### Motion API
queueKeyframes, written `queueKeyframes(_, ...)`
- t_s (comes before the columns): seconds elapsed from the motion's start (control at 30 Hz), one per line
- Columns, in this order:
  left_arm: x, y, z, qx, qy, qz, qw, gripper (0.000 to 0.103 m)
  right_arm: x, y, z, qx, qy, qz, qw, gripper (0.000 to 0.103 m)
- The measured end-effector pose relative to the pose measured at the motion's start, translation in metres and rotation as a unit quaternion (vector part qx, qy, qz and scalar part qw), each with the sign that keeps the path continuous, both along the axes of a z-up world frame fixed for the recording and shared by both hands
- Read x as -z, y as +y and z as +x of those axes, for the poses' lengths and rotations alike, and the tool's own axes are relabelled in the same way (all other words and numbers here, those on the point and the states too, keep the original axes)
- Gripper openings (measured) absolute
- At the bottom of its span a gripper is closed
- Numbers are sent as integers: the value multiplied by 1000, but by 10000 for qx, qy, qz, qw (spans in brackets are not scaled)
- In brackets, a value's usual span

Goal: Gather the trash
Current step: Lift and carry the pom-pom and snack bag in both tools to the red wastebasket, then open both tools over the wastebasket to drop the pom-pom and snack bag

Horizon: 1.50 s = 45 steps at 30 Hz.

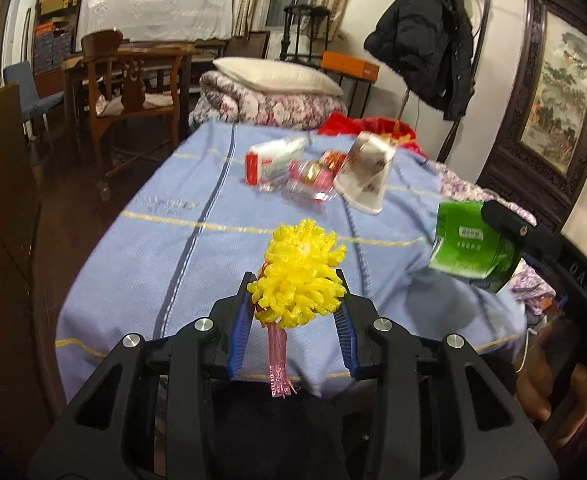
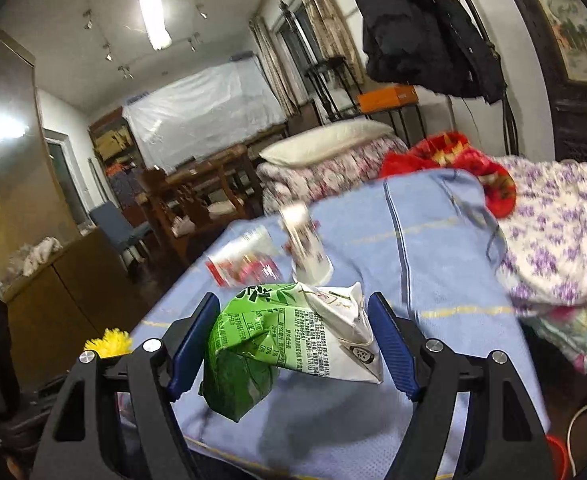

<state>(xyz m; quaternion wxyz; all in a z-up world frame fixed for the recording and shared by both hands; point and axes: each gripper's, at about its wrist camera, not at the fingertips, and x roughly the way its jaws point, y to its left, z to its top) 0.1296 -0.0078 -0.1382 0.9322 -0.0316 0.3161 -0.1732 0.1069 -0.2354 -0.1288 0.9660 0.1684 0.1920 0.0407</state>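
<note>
The yellow foam net [image 1: 299, 272] sits pinched between the left gripper's [image 1: 295, 300] blue pads, its pink strip hanging toward 6 o'clock above the blue sheet [image 1: 153, 248]. The green carton [image 2: 289, 340], crumpled, is clamped between the right gripper's [image 2: 293, 336] fingers and held off the sheet. At 12 o'clock beyond both lie a paper cup [image 1: 365, 174], a red-and-white box [image 1: 271, 158] and a clear wrapper [image 1: 313, 178], near each other on the sheet.
</note>
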Motion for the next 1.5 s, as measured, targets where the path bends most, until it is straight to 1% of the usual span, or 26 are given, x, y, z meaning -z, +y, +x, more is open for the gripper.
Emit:
queueKeyframes(0.1, -22, -6, -17, 77, -227, -34, 9997, 38, -24, -5, -15, -39, -285, 8, 9996, 75)
queueKeyframes(0.23, -49, -24, -45, 273, -542, 35, 9981, 38, -67, -18, -43, -176, -732, 219, 9969, 75)
queueKeyframes(0.33, -62, -43, -65, 485, -721, 109, 9962, 38, -89, -33, -63, -248, -953, 386, 9944, 75)
queueKeyframes(0.43, -72, -62, -81, 690, -827, 172, 9940, 39, -100, -46, -84, -239, -1047, 447, 9932, 75)
queueKeyframes(0.5, -76, -78, -92, 876, -849, 191, 9923, 39, -99, -59, -105, -98, -1122, 472, 9925, 75)
queueKeyframes(0.57, -78, -94, -99, 1058, -830, 225, 9907, 39, -96, -76, -124, 76, -1098, 469, 9928, 75)
queueKeyframes(0.7, -74, -131, -114, 1393, -785, 420, 9862, 40, -84, -111, -159, 518, -1026, 398, 9926, 75)
queueKeyframes(0.8, -66, -157, -118, 1628, -669, 557, 9828, 40, -64, -138, -186, 883, -915, 386, 9911, 75)
queueKeyframes(0.9, -55, -187, -120, 1841, -573, 712, 9787, 40, -38, -167, -206, 1245, -638, 380, 9894, 75)
queueKeyframes(1.0, -43, -210, -124, 2034, -535, 888, 9736, 40, -11, -192, -217, 1495, -342, 439, 9872, 75)
queueKeyframes(1.13, -24, -245, -126, 2308, -421, 1110, 9657, 40, 28, -218, -227, 1752, 22, 606, 9827, 75)
queueKeyframes(1.27, -6, -273, -128, 2542, -310, 1319, 9576, 40, 61, -235, -230, 1910, 346, 774, 9779, 75)
queueKeyframes(1.37, 7, -287, -129, 2679, -212, 1417, 9527, 40, 84, -243, -228, 1956, 569, 886, 9750, 75)
queueKeyframes(1.5, 25, -298, -129, 2812, -39, 1533, 9473, 40, 109, -245, -222, 2025, 853, 834, 9720, 75)
